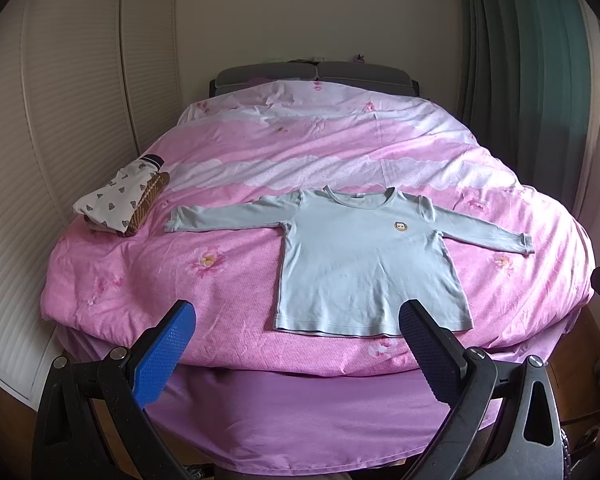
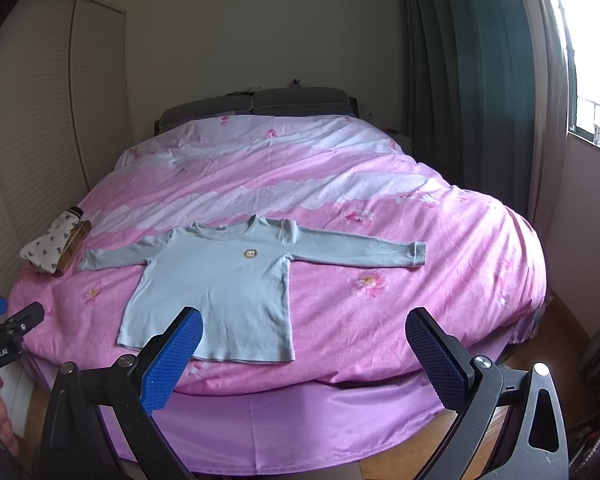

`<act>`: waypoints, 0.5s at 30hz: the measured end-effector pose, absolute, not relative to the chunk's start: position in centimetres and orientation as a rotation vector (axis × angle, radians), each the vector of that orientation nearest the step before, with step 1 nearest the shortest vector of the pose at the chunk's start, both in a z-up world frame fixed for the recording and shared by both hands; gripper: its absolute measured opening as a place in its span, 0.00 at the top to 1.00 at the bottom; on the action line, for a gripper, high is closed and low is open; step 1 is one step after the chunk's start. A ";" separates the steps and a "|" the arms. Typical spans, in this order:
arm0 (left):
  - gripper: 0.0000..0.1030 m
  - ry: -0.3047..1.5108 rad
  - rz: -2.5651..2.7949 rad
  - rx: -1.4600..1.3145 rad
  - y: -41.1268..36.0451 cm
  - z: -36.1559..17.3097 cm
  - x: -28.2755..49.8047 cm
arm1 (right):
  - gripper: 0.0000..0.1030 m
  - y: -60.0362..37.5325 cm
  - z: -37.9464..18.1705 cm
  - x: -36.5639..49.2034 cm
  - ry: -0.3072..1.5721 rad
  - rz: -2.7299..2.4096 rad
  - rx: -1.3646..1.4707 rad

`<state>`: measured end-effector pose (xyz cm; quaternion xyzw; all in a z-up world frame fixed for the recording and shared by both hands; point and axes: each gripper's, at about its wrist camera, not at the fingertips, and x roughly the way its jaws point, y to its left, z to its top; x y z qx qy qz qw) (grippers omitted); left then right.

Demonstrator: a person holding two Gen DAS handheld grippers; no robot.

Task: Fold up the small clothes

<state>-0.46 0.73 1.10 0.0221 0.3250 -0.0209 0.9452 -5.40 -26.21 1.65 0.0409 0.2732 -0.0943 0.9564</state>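
"GenRobot.AI" in white lettering on the black left claw (image 2: pixel 4 320), partly cut off.

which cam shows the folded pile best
The left wrist view. There the folded pile lies on the left of the bed, large enough to show the heart print and a brown ribbed piece underneath. The right wrist view shows it smaller, squeezed toward the left edge.
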 end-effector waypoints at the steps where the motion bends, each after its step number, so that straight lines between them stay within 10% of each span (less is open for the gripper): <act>1: 0.00 0.663 -0.042 0.045 0.7 1.1 -0.4 | 0.00 -26.3 1.5 -5.5 0.554 -0.191 0.084; 15: 0.00 0.665 -0.041 0.049 0.9 1.0 -0.3 | 0.00 -26.3 1.2 -5.7 0.561 -0.191 0.084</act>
